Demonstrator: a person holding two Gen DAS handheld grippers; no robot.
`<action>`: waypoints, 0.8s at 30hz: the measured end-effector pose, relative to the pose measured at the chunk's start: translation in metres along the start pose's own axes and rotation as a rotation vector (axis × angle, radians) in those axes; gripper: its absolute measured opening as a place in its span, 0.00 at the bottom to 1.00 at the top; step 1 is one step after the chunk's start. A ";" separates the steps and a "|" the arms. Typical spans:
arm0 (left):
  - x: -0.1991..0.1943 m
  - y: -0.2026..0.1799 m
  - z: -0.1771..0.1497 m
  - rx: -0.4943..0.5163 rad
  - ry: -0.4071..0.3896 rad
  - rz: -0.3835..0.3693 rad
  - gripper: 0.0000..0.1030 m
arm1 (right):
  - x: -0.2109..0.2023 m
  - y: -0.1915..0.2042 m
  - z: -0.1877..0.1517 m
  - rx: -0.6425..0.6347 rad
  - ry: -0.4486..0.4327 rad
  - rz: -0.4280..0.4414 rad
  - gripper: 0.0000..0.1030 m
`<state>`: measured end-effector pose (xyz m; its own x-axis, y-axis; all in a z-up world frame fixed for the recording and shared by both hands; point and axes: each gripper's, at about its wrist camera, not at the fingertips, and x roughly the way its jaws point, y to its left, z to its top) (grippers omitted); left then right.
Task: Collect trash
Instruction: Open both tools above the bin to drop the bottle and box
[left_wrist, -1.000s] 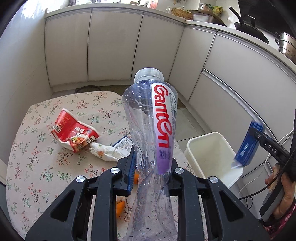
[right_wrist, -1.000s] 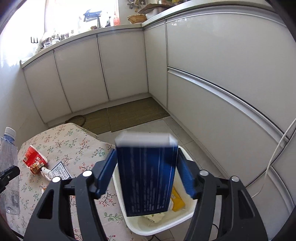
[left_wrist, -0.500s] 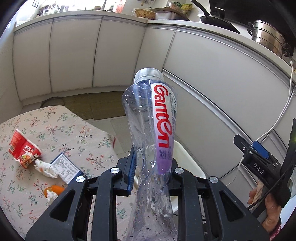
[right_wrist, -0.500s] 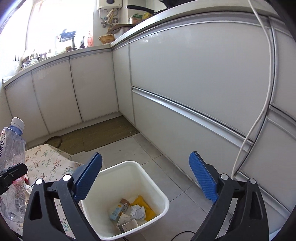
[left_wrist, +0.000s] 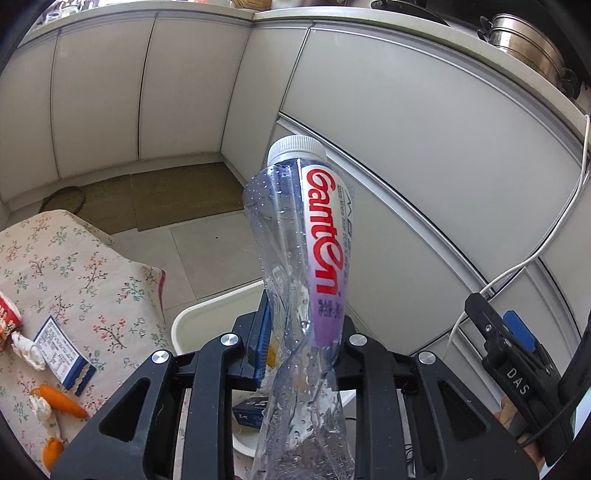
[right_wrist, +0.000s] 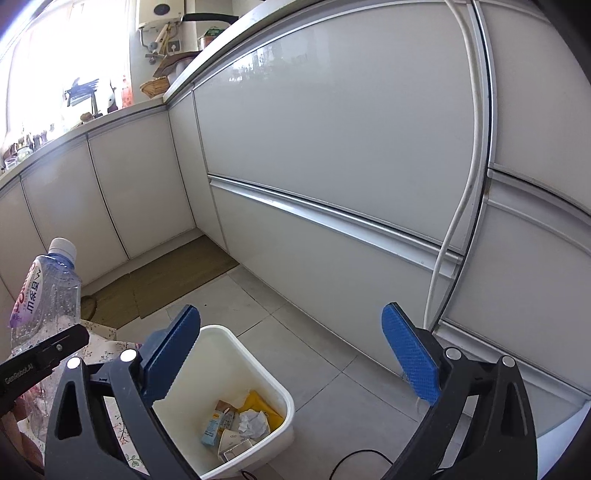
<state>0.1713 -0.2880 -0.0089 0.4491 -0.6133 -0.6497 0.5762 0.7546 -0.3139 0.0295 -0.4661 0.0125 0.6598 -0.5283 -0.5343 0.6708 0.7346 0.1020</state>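
Observation:
My left gripper is shut on a crushed clear Ganten water bottle with a white cap, held upright above the white trash bin. The bottle also shows in the right wrist view at the far left. My right gripper is open and empty above the bin, which holds a dark blue box, a yellow wrapper, crumpled paper and small cartons. The right gripper also shows at the right edge of the left wrist view.
A floral-cloth table at the left holds a red noodle packet, a tissue, a blue-and-white box and carrot pieces. White cabinets stand close behind the bin. A white cable hangs down them.
The right gripper opened and dropped the dark blue box into the bin. The left gripper swung the bottle from over the table to above the bin.

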 end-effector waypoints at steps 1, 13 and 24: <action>0.007 0.000 0.002 -0.005 0.017 -0.003 0.22 | 0.001 -0.001 0.000 -0.002 -0.002 -0.008 0.93; 0.004 -0.002 -0.005 -0.011 -0.007 0.077 0.70 | 0.003 0.008 -0.003 -0.049 -0.016 -0.056 0.93; -0.030 -0.001 -0.011 0.034 -0.105 0.280 0.92 | -0.011 0.030 -0.008 -0.100 -0.055 -0.011 0.93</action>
<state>0.1501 -0.2678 0.0029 0.6609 -0.4049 -0.6319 0.4418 0.8905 -0.1086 0.0396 -0.4342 0.0146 0.6722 -0.5569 -0.4879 0.6427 0.7661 0.0111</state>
